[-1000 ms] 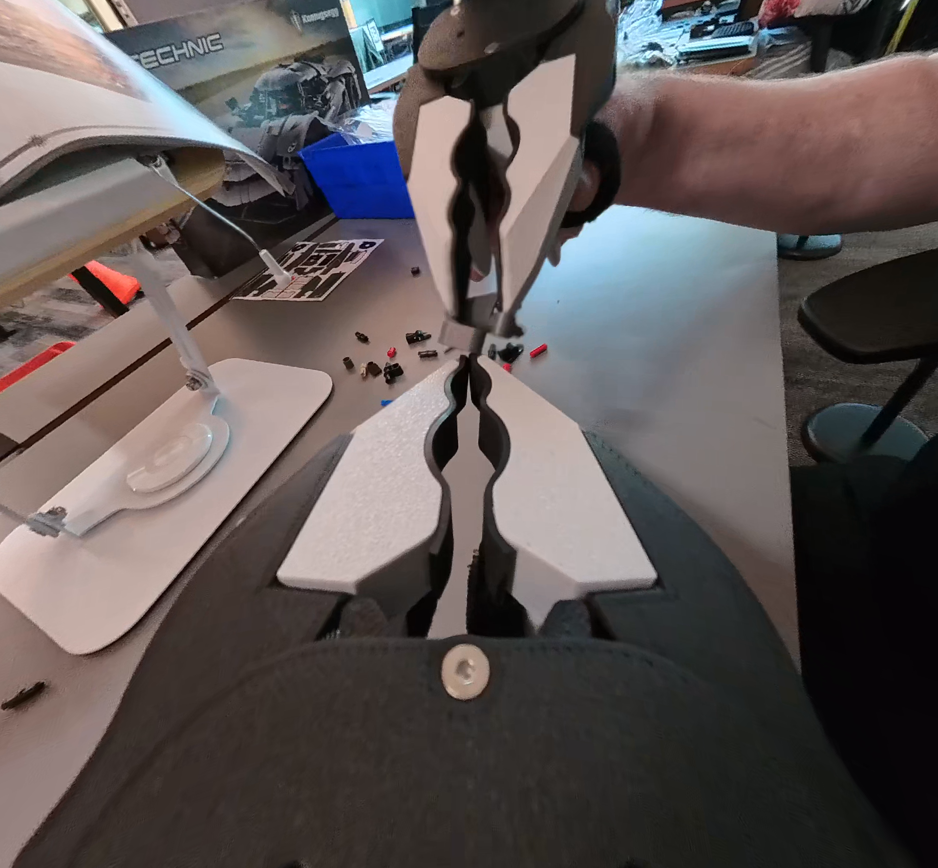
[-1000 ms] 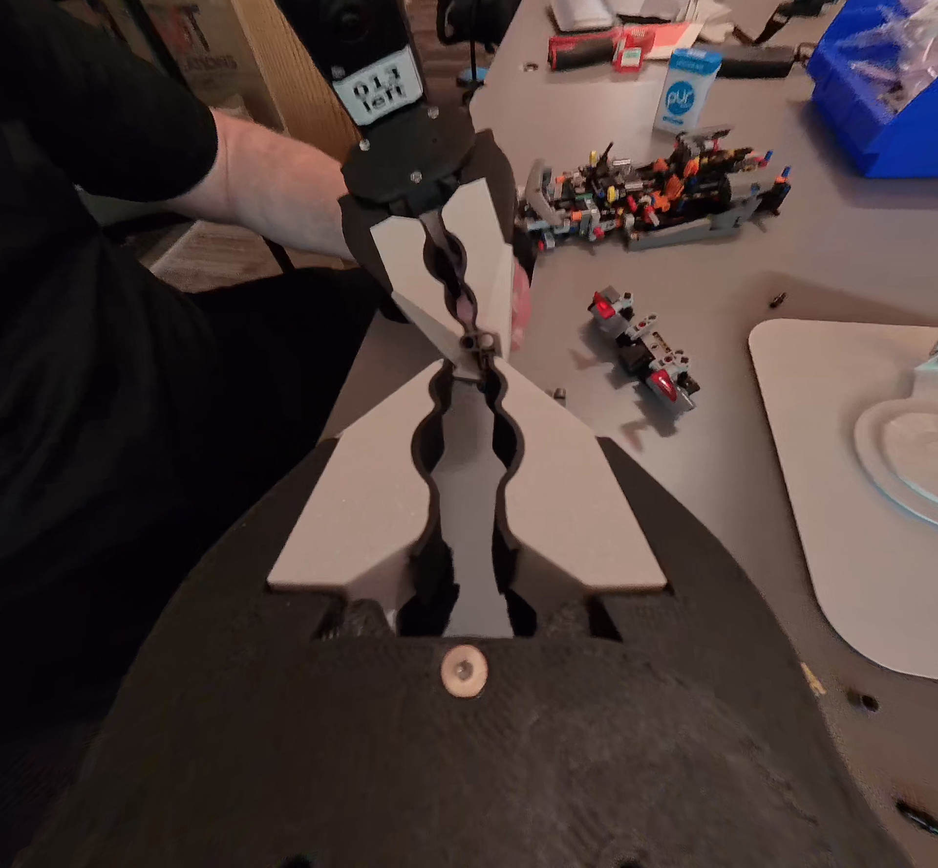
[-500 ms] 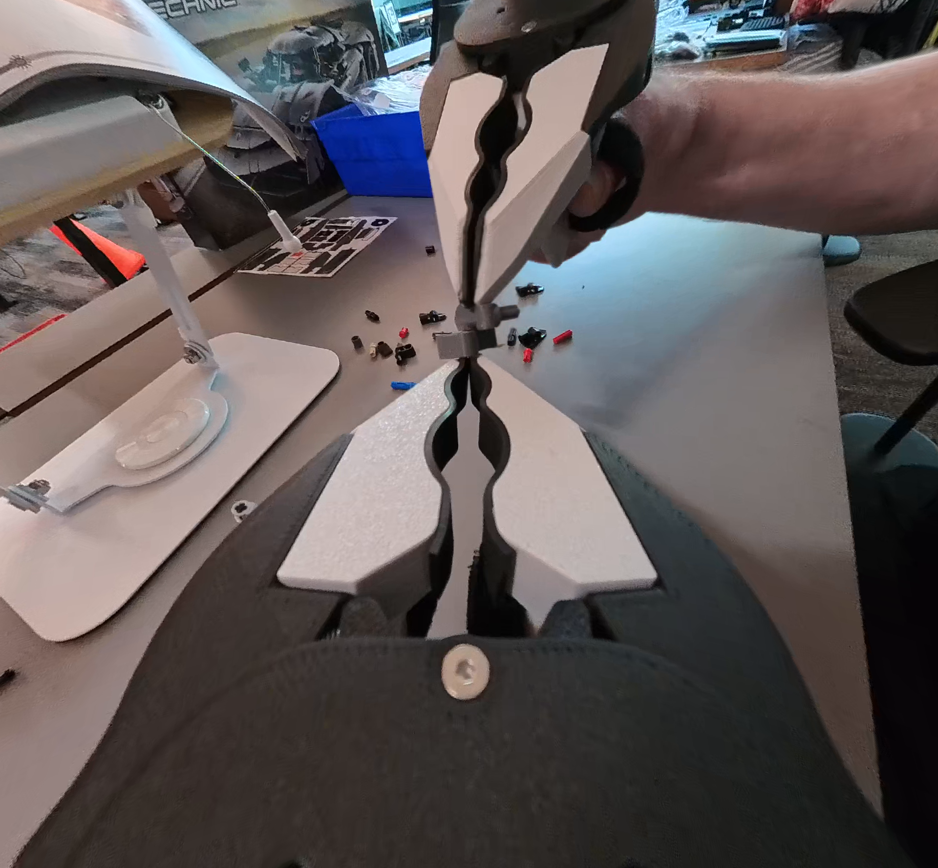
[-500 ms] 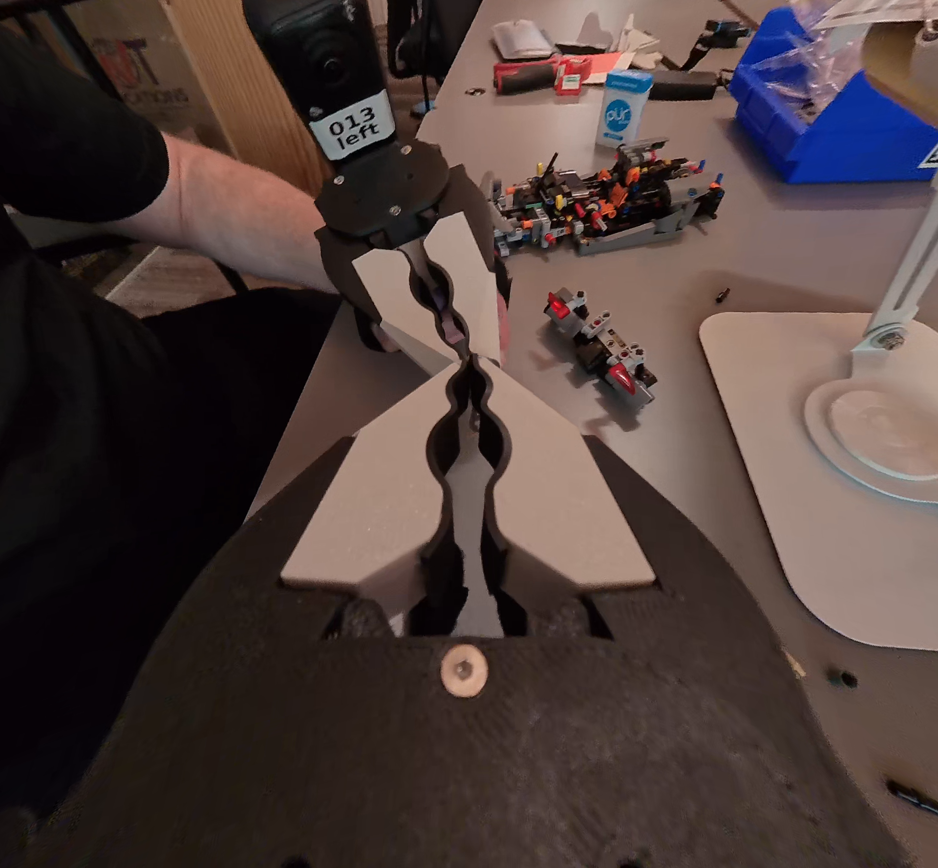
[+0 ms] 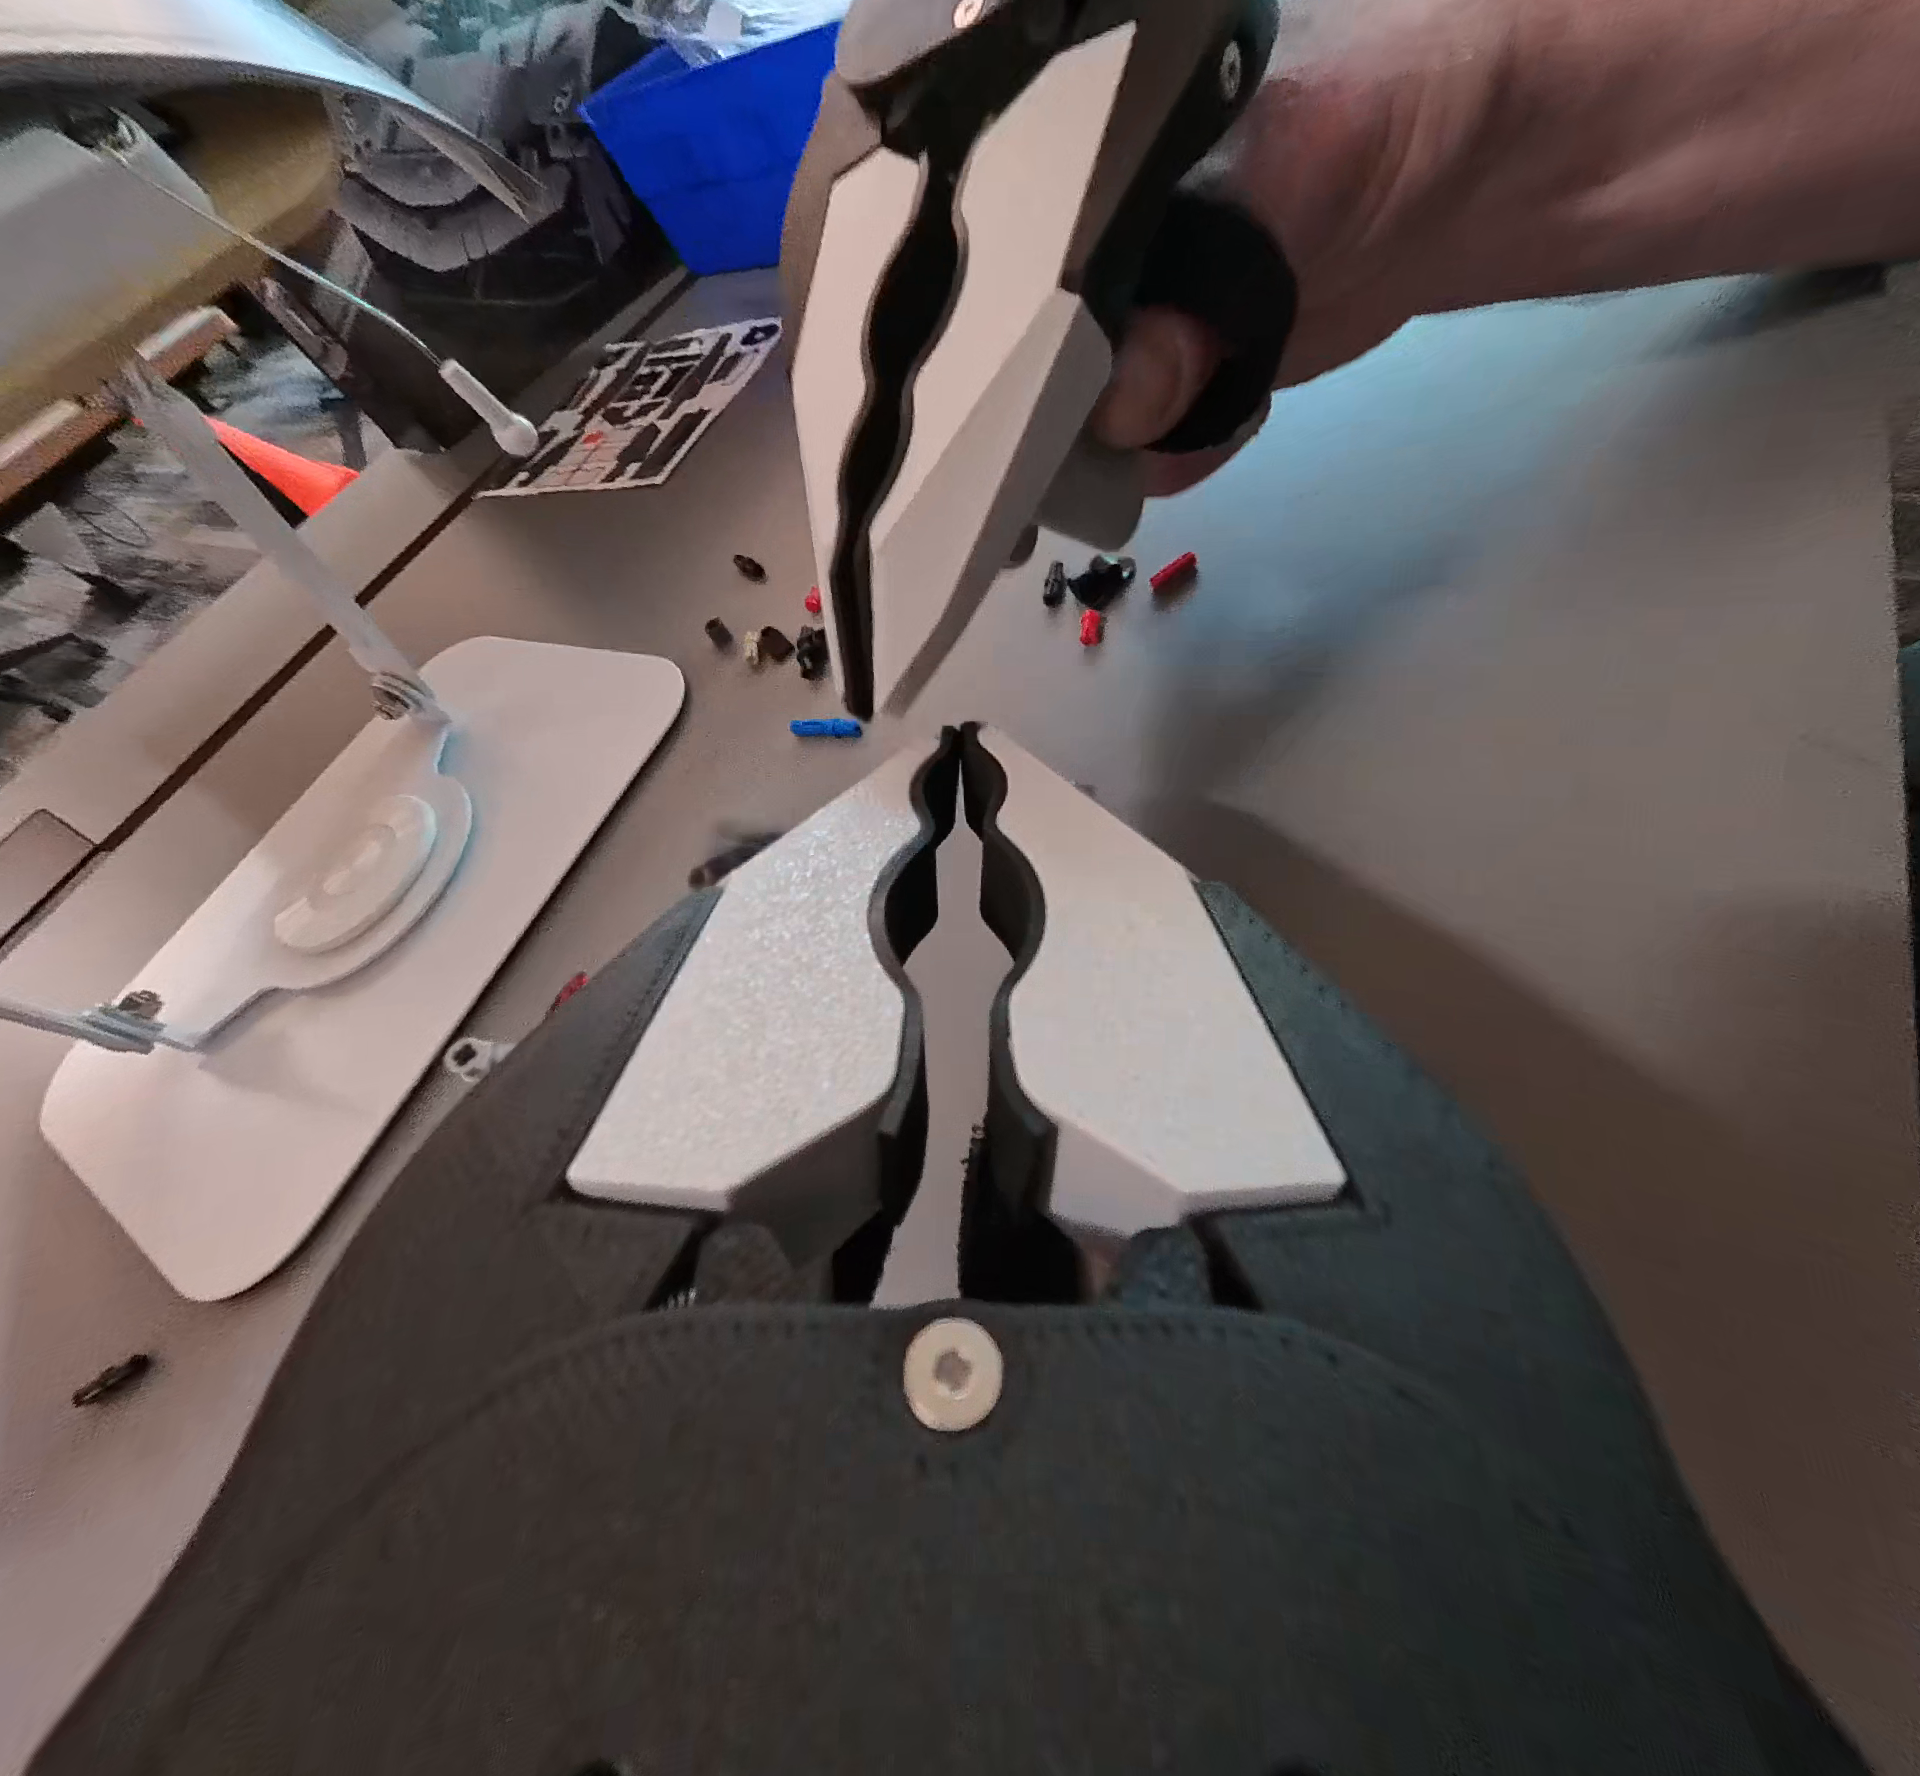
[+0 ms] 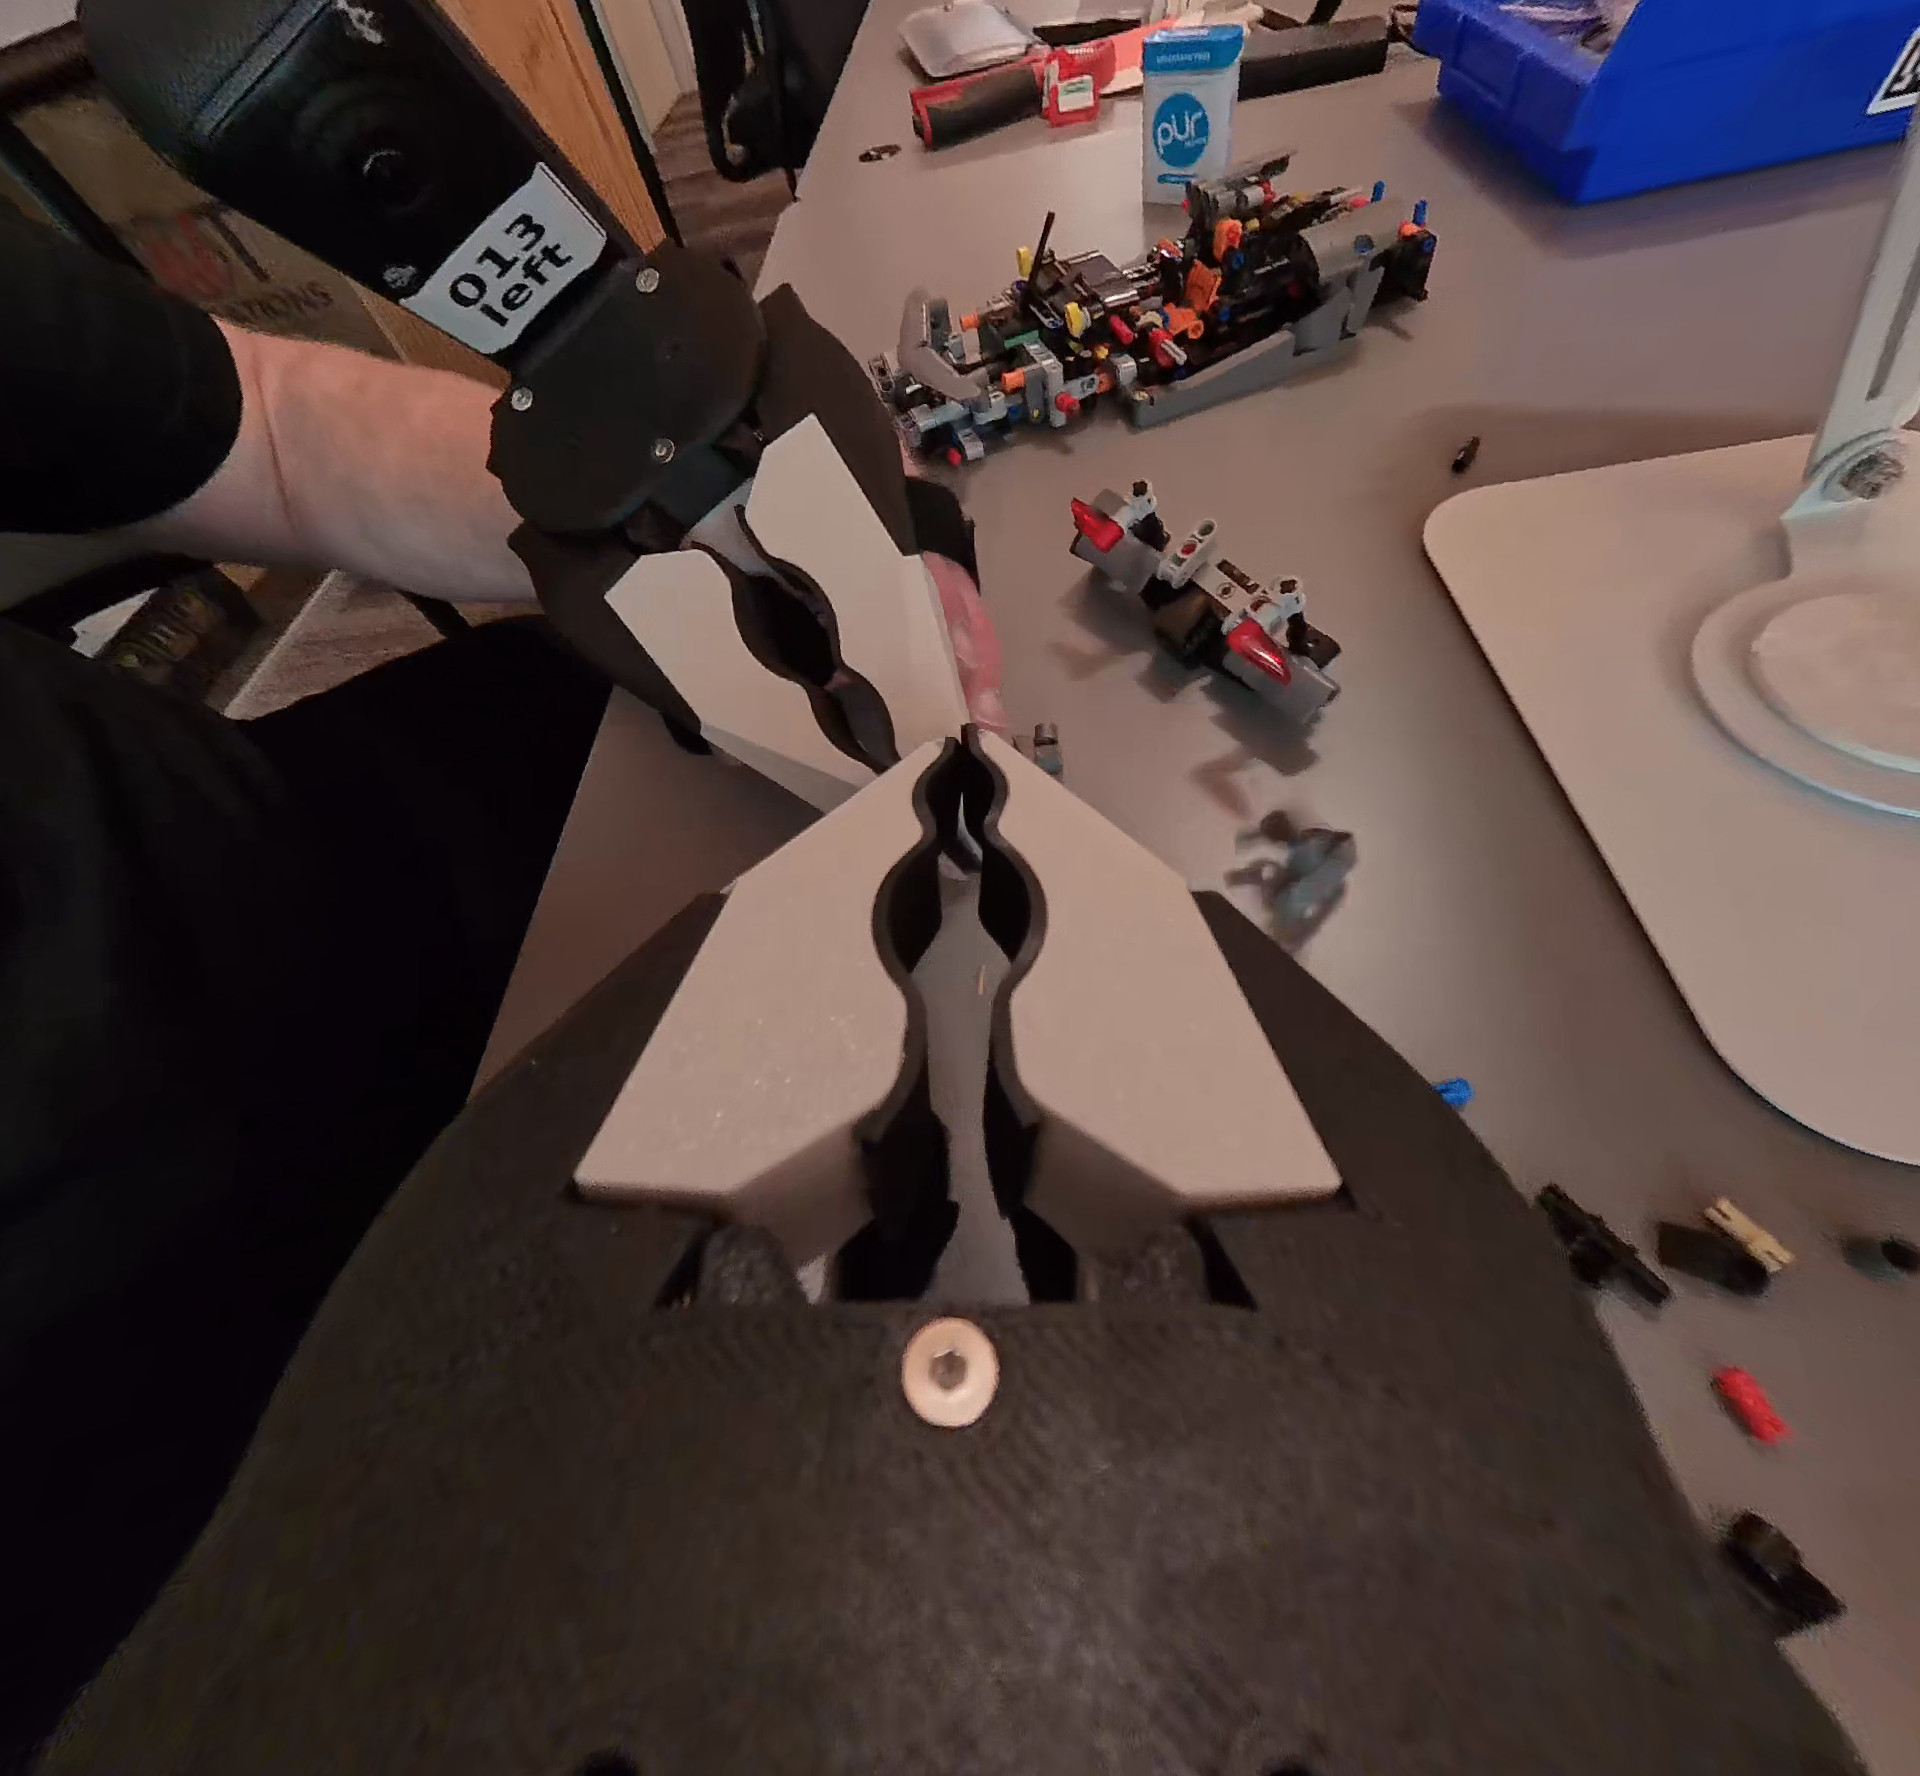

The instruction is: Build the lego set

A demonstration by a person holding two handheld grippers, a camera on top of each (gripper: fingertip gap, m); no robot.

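My left gripper (image 5: 958, 739) is shut with nothing visible between its tips. My right gripper (image 5: 864, 710) points down at the table just ahead of it, tip almost to tip, and is also shut. In the right wrist view my right gripper (image 6: 966, 739) is shut, and the left gripper (image 6: 883, 758) meets it from the left. A small grey lego piece (image 6: 1299, 869), blurred, lies on the table to the right of the tips. The long lego chassis (image 6: 1153, 334) and a small grey-red subassembly (image 6: 1205, 594) lie beyond. A blue pin (image 5: 826, 727) lies by the right gripper's tip.
Loose black and red pins (image 5: 779, 640) are scattered behind the right gripper. The white base (image 5: 312, 947) of a stand holding the open booklet (image 5: 156, 33) is on the left. A blue bin (image 5: 717, 126), a sticker sheet (image 5: 644, 407) and the set's box (image 5: 499, 64) stand behind. My left and right fingertips are right by each other. From either gripper's tips it is about 15 centimetres to the small grey-red subassembly (image 6: 1205, 594).
The small grey piece that both grippers pinched between their tips is gone from them. A blurred grey piece now lies on the table. Both grippers have dropped lower and tilted.
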